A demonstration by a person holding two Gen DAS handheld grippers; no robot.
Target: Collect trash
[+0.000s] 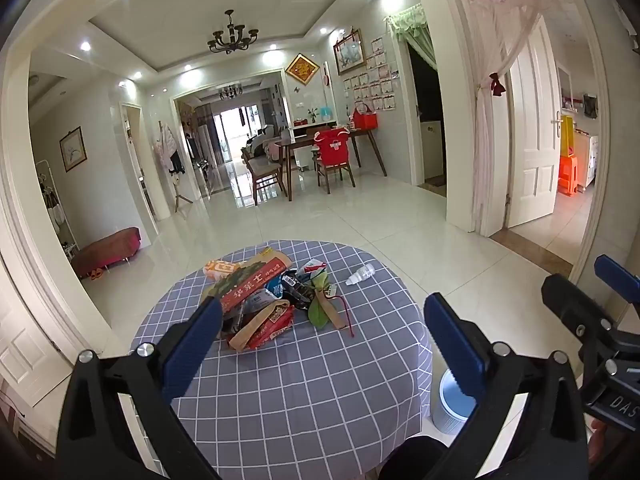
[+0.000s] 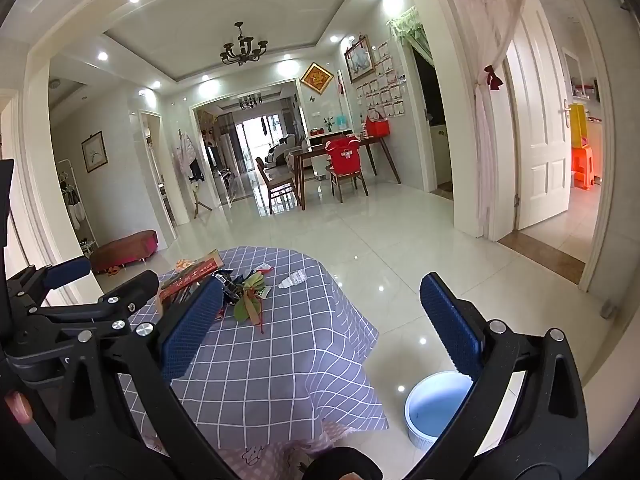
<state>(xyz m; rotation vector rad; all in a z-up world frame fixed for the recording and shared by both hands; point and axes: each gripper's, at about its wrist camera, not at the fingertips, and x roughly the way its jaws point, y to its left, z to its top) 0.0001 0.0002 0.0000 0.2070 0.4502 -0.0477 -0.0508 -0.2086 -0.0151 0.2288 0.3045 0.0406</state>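
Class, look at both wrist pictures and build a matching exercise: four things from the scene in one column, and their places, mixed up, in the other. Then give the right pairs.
Things:
1. wrapper pile
2. small plastic bottle
3. blue bin
4. red bench

Places:
A. on the floor beside the table
B. middle of the checked tablecloth
C. by the left wall, on the floor
D. lying alone, right of the pile

Pairs: 1-B, 2-D, 3-A, 4-C

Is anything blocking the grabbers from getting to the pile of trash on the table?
Nothing visible. The left hand-held gripper is open and faces the trash pile across bare checked tablecloth. The right hand-held gripper is open too. The blue bin stands on the floor beside the table.
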